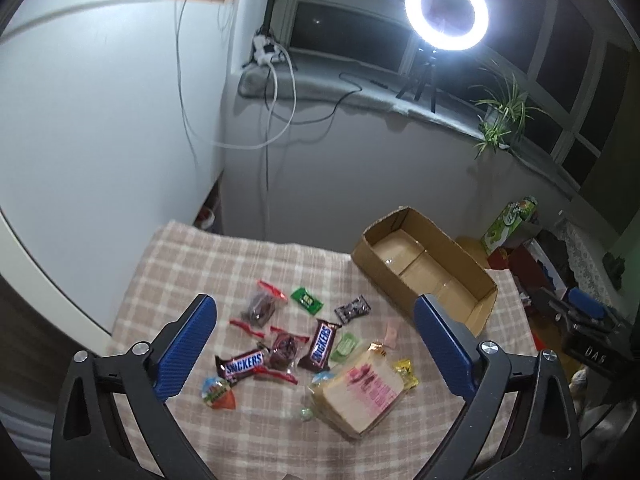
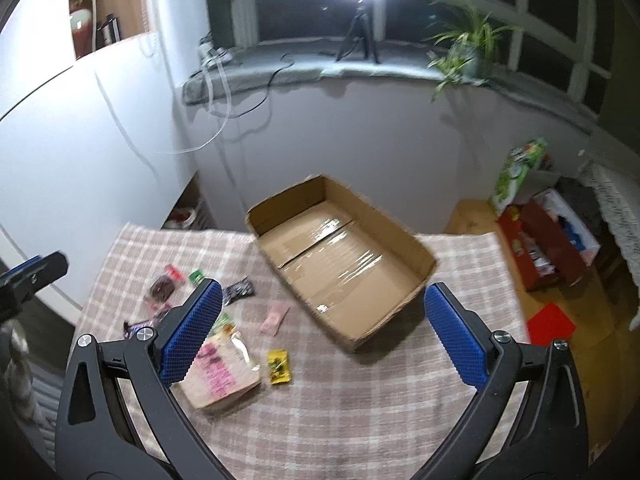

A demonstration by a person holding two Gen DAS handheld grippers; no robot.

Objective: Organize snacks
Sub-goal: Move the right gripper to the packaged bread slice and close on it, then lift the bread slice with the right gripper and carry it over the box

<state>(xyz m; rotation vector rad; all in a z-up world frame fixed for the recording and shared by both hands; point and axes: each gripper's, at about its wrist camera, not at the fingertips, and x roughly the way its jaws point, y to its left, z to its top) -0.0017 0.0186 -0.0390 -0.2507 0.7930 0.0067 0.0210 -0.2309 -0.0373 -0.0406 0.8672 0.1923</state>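
Both tongs are spread wide and hold nothing above the snacks.

The left tongs point(image 1: 314, 340) hang over a heap of snacks on the checked cloth of the surface point(image 1: 192, 264). Two Snickers bars point(image 1: 321, 345) lie there, one flat and one more upright, with a big pack of wafers point(image 1: 358, 394) just beside them and a small yellow candy point(image 1: 406, 372) touching the pack. The right tongs point(image 2: 322, 334) hang over the near end of the open cardboard box point(image 2: 424, 246). The box stands on the cloth, to the right of the snacks. A pink candy point(image 2: 275, 319) lies between the pile and the box.
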